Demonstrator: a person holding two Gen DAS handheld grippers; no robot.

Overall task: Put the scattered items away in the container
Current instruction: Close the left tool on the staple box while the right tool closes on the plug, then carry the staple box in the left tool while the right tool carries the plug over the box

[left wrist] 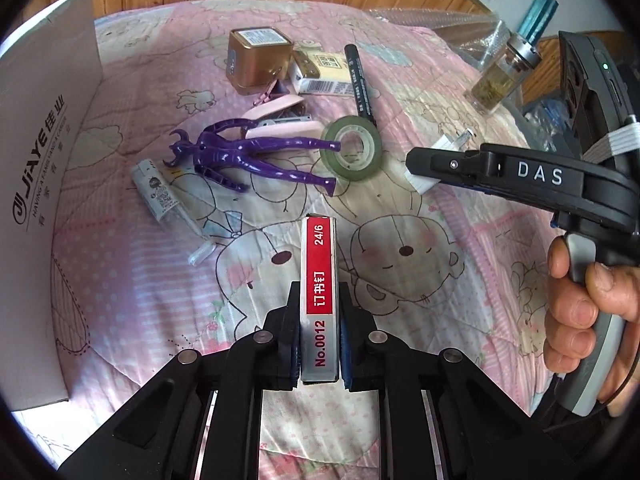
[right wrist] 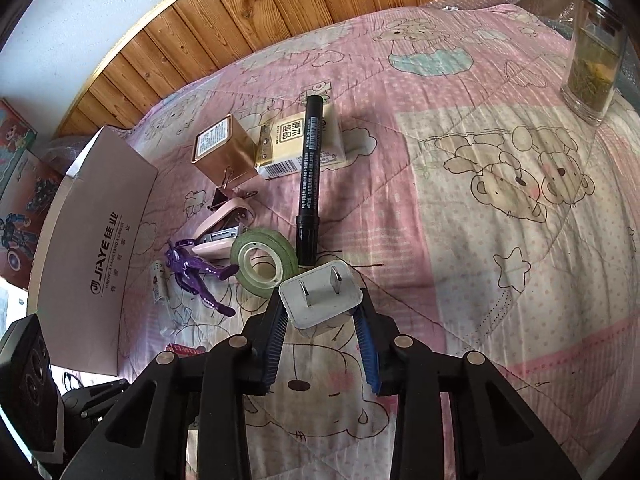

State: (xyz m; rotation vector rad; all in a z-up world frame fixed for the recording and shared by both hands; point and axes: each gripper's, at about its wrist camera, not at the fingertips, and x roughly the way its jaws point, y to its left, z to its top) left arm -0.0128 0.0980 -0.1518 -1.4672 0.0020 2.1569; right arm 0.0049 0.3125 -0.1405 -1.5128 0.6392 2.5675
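Note:
My left gripper (left wrist: 319, 344) is shut on a red-and-silver staple box (left wrist: 319, 280), held above the pink quilt. My right gripper (right wrist: 322, 312) is shut on a white plug adapter (right wrist: 320, 296); it also shows in the left wrist view (left wrist: 424, 168). The cardboard box (left wrist: 44, 160) stands at the left, also in the right wrist view (right wrist: 100, 248). Scattered on the quilt: a purple figure (left wrist: 256, 156), a green tape roll (left wrist: 351, 148), a black marker (left wrist: 360, 80), a pink stapler (left wrist: 276, 120), a gold tin (left wrist: 256, 60), a cream carton (left wrist: 320, 72), a small tube (left wrist: 154, 192).
A glass jar of tea (right wrist: 592, 52) stands at the quilt's far right, also in the left wrist view (left wrist: 500, 76). A binder clip (right wrist: 224, 196) lies beside the tin. Wooden wall panelling (right wrist: 280, 12) runs behind the bed.

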